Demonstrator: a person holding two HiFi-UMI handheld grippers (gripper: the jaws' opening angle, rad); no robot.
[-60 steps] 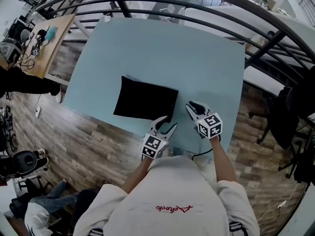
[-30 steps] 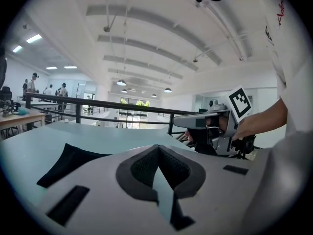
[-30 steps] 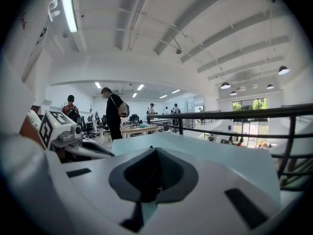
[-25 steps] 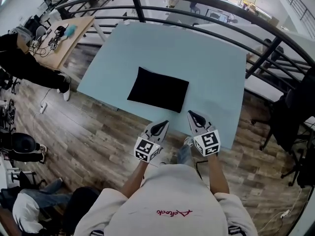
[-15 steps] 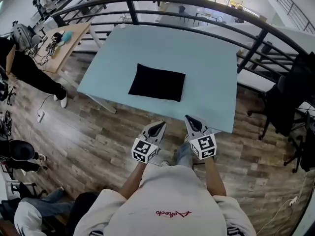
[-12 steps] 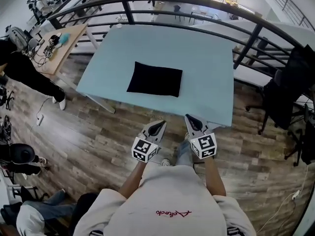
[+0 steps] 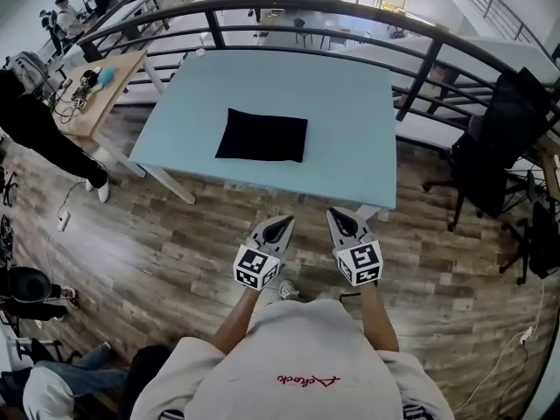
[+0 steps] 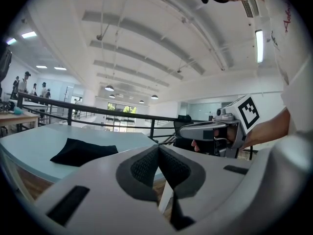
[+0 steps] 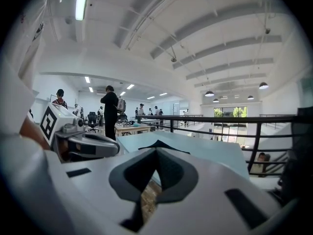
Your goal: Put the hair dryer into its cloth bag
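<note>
black cloth bag (image 7: 262, 135) lies on the table (image 7: 350, 156), well apart from the clenched, empty left gripper (image 7: 280, 226) and right gripper (image 7: 339, 220); the dryer, unseen, may go unpacked.

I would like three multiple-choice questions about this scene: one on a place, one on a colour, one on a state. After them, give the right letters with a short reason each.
1. Where does the flat black cloth bag lie?
A) on the pale blue table
B) on a shelf
C) in a drawer

2. What colour is the tabletop?
A) red
B) pale blue
C) black

3. How do the jaws of the right gripper stand?
A) wide apart
B) closed on the bag
C) closed, with nothing between them

Answers:
1 A: the head view shows the bag resting on the tabletop.
2 B: the bare surface around the bag is pale blue.
3 C: the right gripper view shows its pads meeting, with nothing between them.
</note>
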